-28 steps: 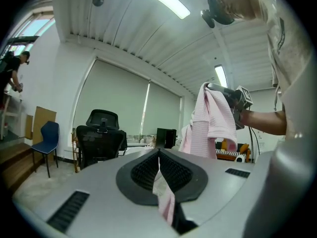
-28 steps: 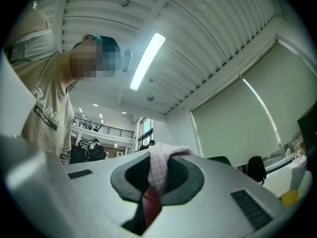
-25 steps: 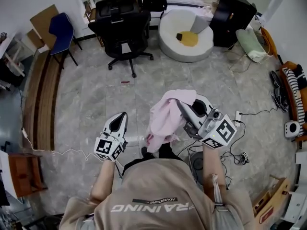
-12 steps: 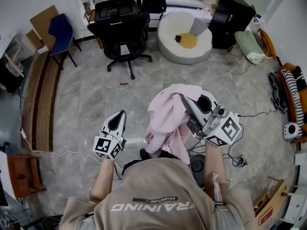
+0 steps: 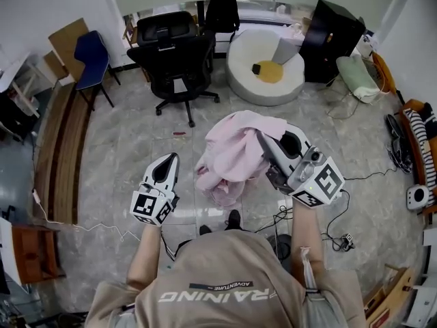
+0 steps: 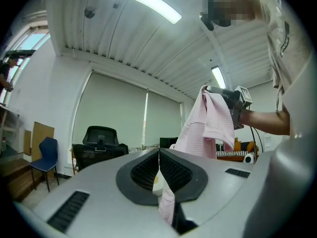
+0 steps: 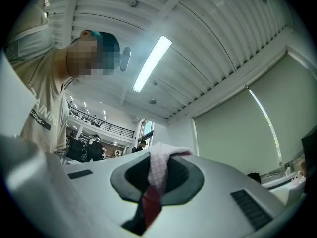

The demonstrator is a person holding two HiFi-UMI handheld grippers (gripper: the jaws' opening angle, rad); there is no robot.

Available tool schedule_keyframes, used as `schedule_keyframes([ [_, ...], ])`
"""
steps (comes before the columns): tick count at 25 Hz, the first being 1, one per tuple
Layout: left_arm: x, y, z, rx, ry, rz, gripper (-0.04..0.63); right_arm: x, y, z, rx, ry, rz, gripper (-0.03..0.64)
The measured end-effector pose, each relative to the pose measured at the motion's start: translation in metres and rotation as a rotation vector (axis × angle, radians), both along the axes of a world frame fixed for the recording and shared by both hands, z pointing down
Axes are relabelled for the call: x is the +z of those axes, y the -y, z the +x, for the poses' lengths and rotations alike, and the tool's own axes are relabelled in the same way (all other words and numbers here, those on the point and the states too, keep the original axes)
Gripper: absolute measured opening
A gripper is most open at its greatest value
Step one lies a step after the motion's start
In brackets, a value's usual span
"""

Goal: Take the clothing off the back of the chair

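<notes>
Pink clothing (image 5: 235, 152) hangs bunched from your right gripper (image 5: 261, 139), whose jaws pinch a fold of it above the grey floor (image 5: 136, 142), well apart from the black office chair (image 5: 174, 53). Your left gripper (image 5: 171, 159), nearby, has its jaws pressed together on nothing.
</notes>
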State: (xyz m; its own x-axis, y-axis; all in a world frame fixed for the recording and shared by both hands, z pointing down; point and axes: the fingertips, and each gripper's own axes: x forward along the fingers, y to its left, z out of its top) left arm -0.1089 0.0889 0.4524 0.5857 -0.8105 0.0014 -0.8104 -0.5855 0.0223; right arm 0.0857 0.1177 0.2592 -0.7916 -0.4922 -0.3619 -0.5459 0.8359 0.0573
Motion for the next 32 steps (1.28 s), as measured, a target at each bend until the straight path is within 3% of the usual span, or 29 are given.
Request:
schedule_keyframes([
  [11, -0.025, 0.039, 0.008, -0.063, 0.016, 0.050, 0.016, -0.026, 0.051, 0.016, -0.035, 0.011, 0.047, 0.043],
  [21, -0.024, 0.054, 0.025, -0.133, 0.002, 0.057, 0.016, -0.016, 0.081, 0.030, -0.095, -0.025, 0.034, 0.043],
  [32, -0.029, 0.058, 0.012, -0.124, 0.003, 0.046, 0.015, -0.020, 0.092, 0.027, -0.069, 0.009, 0.024, 0.043],
])
